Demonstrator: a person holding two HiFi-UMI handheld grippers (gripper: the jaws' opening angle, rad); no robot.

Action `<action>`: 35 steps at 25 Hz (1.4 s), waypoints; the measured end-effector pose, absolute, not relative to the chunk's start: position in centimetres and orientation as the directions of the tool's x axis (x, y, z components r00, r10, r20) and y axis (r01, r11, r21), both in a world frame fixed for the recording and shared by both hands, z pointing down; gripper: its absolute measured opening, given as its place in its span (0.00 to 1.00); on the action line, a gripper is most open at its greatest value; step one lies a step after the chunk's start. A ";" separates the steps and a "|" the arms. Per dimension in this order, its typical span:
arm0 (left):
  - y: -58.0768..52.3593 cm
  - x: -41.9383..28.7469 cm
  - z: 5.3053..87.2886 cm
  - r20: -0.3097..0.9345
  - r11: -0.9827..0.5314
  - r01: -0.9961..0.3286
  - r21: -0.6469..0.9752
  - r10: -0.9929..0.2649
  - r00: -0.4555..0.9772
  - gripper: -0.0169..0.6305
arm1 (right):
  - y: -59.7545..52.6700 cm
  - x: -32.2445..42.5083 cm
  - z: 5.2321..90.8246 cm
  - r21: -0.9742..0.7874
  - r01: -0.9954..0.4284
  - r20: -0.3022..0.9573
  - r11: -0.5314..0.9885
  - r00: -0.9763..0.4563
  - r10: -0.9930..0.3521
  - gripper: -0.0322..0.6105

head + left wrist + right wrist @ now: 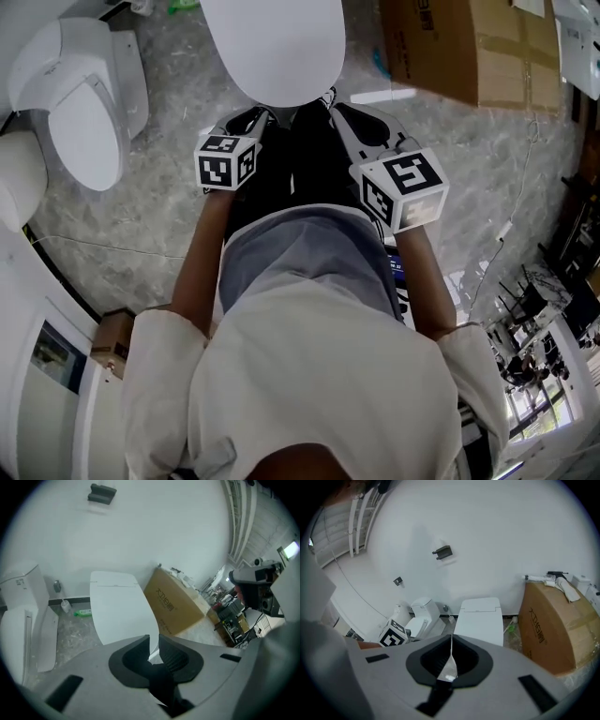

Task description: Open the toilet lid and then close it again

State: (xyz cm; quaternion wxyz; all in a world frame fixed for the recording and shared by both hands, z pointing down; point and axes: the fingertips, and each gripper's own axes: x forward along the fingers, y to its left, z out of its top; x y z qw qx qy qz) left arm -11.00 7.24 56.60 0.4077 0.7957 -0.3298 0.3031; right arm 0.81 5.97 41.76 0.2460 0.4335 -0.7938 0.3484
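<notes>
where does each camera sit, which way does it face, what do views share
Head view: on the person's head, looking steeply down at the toilet lid; shows torso, forearms, left gripper, right gripper.
Left gripper view: on the left gripper, facing lid and cardboard box; jaws slightly apart, empty.
Right gripper view: on the right gripper, facing the same; jaws together.
Shared: both gripper views show lid and box.
</notes>
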 end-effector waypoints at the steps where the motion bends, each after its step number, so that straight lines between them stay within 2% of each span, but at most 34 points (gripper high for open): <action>1: 6.9 -11.2 55.5 0.741 -0.445 -0.776 0.447 -0.302 0.600 0.11 | 5.9 0.8 41.2 -0.333 -0.861 0.686 0.384 -0.500 -0.528 0.07; 6: 5.8 -11.7 49.8 0.692 -0.504 -0.768 0.395 -0.386 0.610 0.11 | 5.8 0.6 38.5 -0.301 -0.864 0.655 0.403 -0.495 -0.572 0.07; 19: 4.3 -11.8 37.4 0.498 -0.559 -0.733 0.387 -0.542 0.677 0.08 | 5.4 0.8 32.0 -0.272 -0.852 0.546 0.448 -0.520 -0.657 0.07; 35: 2.4 -14.3 26.3 0.292 -0.554 -0.787 0.272 -0.732 0.616 0.05 | 3.9 2.0 24.0 -0.193 -0.846 0.404 0.497 -0.531 -0.745 0.07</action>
